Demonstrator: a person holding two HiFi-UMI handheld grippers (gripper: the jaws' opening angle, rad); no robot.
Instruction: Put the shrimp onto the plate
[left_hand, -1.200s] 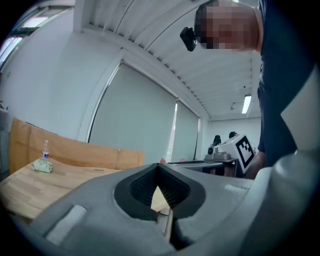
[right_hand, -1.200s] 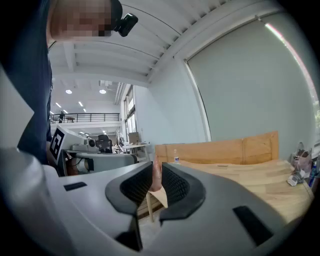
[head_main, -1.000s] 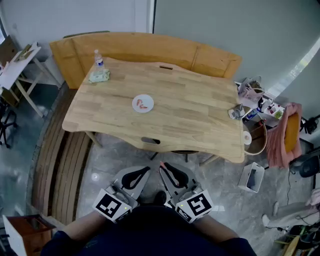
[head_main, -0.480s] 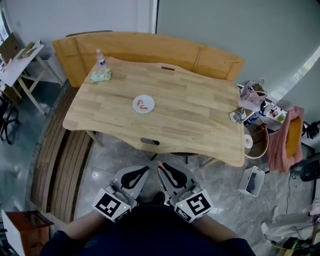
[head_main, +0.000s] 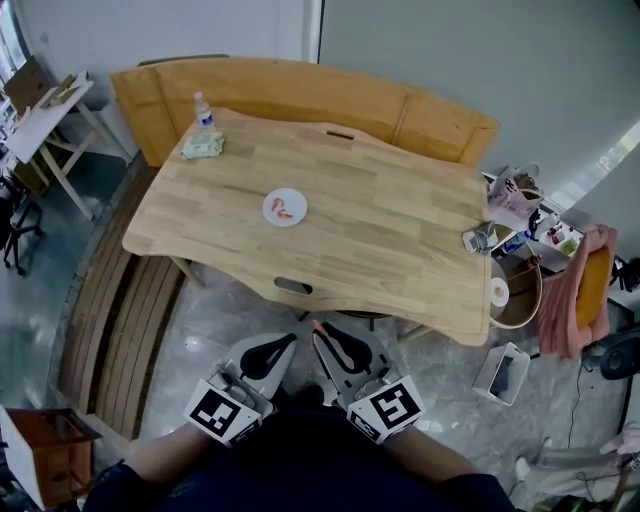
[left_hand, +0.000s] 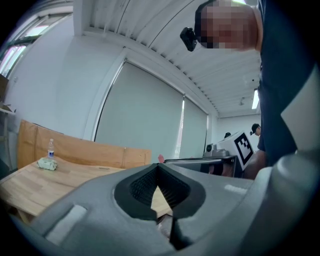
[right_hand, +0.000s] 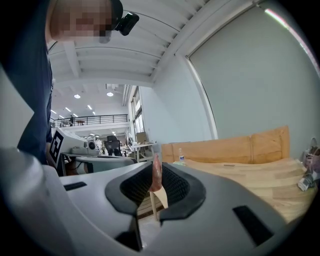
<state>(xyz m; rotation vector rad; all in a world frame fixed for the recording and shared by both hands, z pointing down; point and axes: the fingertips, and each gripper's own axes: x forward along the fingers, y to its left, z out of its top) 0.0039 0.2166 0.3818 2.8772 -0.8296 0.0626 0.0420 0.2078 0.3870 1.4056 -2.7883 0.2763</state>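
A small white plate lies mid-table with pink shrimp on it. Both grippers hang close to the person's body, short of the table's near edge. My right gripper is shut on a thin pink shrimp that stands upright between its dark pads; its tip shows in the head view as shrimp. My left gripper is beside it with its jaws meeting at the tip and nothing between them; in the left gripper view the left gripper looks over the wooden table.
A water bottle and a green packet sit at the table's far left corner. A wooden bench wraps the far side. Bags and clutter crowd the floor at right; a slatted bench lies at left.
Both grippers stay in the same low spot with the same grip. The head view has drifted slightly, so the table sits a little differently in frame.
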